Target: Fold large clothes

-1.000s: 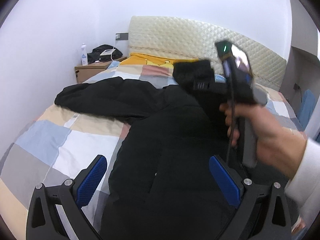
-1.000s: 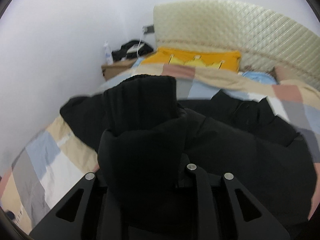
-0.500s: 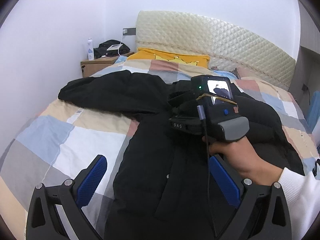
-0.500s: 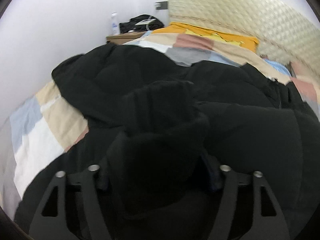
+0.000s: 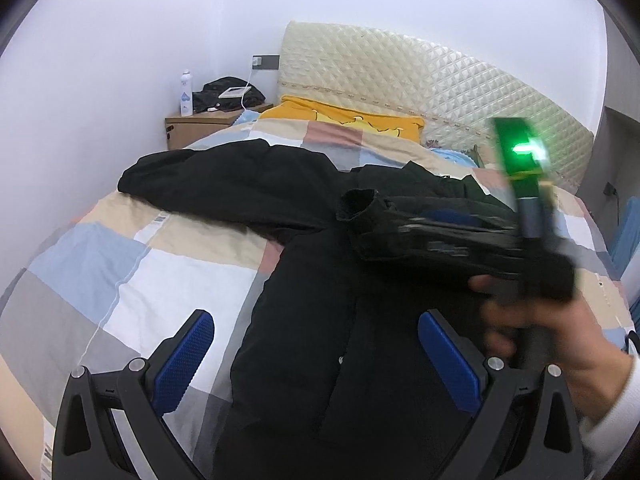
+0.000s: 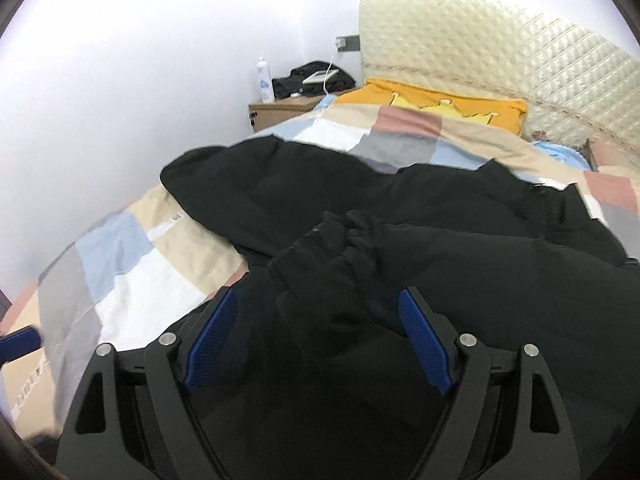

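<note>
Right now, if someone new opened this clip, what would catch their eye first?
The big black jacket sprawled across the patchwork quilt, one sleeve stretched toward the wall. Next, the right gripper, jaws open, with the other sleeve's cuff lying between them. In the left wrist view a blurred green light glows on that handheld unit, above the open left gripper.

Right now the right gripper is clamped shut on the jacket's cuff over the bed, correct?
Not quite. The right wrist view shows the right gripper open, its blue pads apart on either side of the cuff. The black jacket does lie on the bed.
</note>
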Motion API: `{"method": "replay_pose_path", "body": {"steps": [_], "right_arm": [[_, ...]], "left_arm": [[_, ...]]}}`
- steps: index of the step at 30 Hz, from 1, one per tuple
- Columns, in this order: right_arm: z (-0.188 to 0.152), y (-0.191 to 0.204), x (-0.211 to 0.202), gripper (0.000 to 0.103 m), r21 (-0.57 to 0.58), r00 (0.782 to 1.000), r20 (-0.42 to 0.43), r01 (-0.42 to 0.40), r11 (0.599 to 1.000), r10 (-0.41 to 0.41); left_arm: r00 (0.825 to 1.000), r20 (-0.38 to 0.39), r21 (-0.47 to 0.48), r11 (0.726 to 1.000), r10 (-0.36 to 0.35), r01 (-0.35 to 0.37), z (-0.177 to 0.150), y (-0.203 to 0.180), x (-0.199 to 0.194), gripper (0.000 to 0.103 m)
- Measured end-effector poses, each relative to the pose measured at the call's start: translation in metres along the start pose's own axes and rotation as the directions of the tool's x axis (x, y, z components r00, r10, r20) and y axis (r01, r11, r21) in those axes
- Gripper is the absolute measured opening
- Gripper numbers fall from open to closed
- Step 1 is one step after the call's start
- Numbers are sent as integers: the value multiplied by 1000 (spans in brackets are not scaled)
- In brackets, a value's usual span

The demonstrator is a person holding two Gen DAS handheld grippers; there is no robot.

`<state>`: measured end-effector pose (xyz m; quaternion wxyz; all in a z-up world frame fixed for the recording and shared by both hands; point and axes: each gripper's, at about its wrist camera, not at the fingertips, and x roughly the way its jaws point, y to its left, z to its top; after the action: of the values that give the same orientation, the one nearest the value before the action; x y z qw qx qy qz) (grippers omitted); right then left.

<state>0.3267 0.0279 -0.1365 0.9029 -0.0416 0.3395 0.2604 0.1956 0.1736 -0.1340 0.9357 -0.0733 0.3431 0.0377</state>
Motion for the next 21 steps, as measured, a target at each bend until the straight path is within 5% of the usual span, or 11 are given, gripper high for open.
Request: {"method": "replay_pose_path", "body": {"steps": [11, 18, 21], "right_arm": [[-42, -88, -120, 83, 151, 990, 26, 134, 979, -139], [-86, -166, -160, 83, 319, 971, -17, 230, 919, -237], [-97, -189, -158, 83, 411, 968, -50, 243, 878, -245]], "left_arm": [[999, -8, 86, 995, -40, 41, 4, -29, 6, 103], [997, -39, 140, 988, -67, 72, 15, -60, 29, 103], [999, -36, 157, 987, -16, 21, 23, -63, 41, 100]]}}
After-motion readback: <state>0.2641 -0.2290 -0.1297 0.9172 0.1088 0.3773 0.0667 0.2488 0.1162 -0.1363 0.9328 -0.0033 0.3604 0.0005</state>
